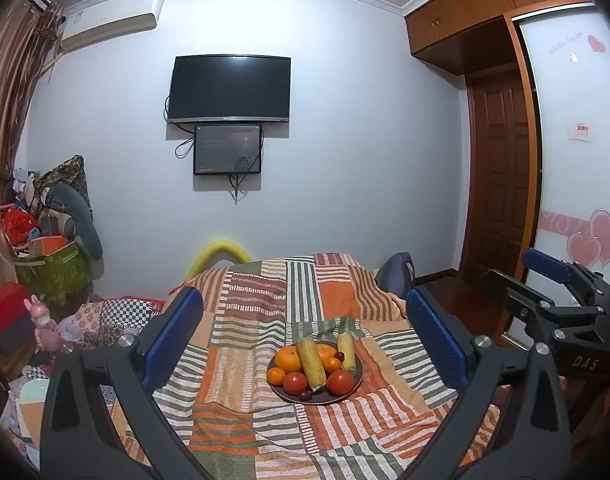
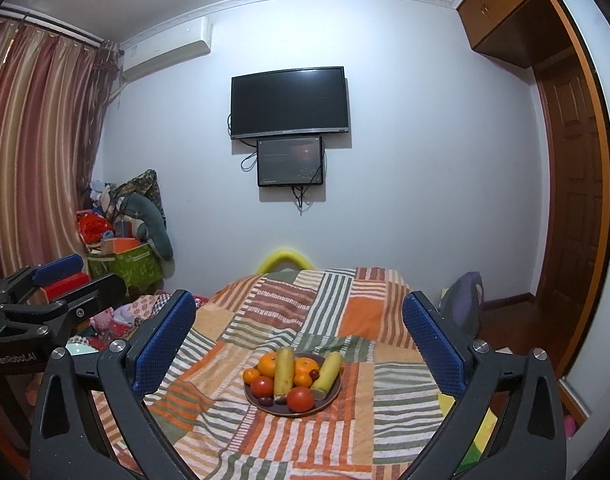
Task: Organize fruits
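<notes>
A dark plate point(image 1: 353, 392) of fruit sits on the striped bedspread point(image 1: 265, 420). On it lie two yellow corn cobs point(image 1: 311, 362), several oranges point(image 1: 289, 359), two red tomatoes point(image 1: 340, 382) and small dark fruits. The plate also shows in the right wrist view point(image 2: 333, 398), with corn point(image 2: 284, 372), oranges point(image 2: 267, 364) and tomatoes point(image 2: 301, 399). My left gripper point(image 1: 305, 340) is open and empty, held above and short of the plate. My right gripper point(image 2: 301, 344) is open and empty, also short of the plate; it shows at the right in the left wrist view point(image 1: 545, 280).
The bed stands against a white wall with a TV point(image 1: 229, 89) and a small screen point(image 1: 227, 149). Clutter, bags and boxes point(image 1: 49, 256) fill the left floor. A wooden door point(image 1: 501, 176) and wardrobe are at the right. A yellow foam arch point(image 1: 221, 254) stands behind the bed.
</notes>
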Action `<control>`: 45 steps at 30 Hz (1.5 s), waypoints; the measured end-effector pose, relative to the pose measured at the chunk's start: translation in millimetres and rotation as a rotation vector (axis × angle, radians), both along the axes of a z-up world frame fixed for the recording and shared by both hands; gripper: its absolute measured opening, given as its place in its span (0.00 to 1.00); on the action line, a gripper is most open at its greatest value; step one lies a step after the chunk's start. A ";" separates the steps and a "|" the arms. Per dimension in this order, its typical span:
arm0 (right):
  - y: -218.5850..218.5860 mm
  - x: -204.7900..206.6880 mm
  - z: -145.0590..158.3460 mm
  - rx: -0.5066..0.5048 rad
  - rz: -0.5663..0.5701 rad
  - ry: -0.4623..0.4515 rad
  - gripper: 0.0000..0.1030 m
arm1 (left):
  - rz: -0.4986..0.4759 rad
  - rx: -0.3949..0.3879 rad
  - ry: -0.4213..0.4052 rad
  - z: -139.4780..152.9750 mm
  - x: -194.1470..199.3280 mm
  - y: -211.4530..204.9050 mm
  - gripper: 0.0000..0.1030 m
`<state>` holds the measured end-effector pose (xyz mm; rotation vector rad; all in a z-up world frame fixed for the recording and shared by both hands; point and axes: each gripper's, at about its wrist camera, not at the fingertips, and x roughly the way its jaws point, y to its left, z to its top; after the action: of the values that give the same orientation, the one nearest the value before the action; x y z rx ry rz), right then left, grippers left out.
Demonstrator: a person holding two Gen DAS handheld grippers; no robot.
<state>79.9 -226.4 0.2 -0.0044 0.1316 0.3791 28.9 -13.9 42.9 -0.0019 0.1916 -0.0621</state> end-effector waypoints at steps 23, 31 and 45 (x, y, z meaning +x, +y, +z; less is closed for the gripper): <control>-1.9 1.5 0.5 0.002 -0.002 0.014 1.00 | 0.008 -0.011 0.002 -0.3 1.6 1.6 1.00; 0.0 0.6 -1.0 -0.008 -0.003 0.011 1.00 | 0.015 -0.020 0.007 -3.2 3.9 3.5 1.00; -0.1 -0.4 -0.6 -0.008 0.004 0.017 1.00 | -0.001 -0.016 0.005 -3.6 2.6 0.7 1.00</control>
<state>79.4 -226.6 -0.4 -0.0091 0.1498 0.3826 31.5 -13.2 39.2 -0.0184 0.1961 -0.0644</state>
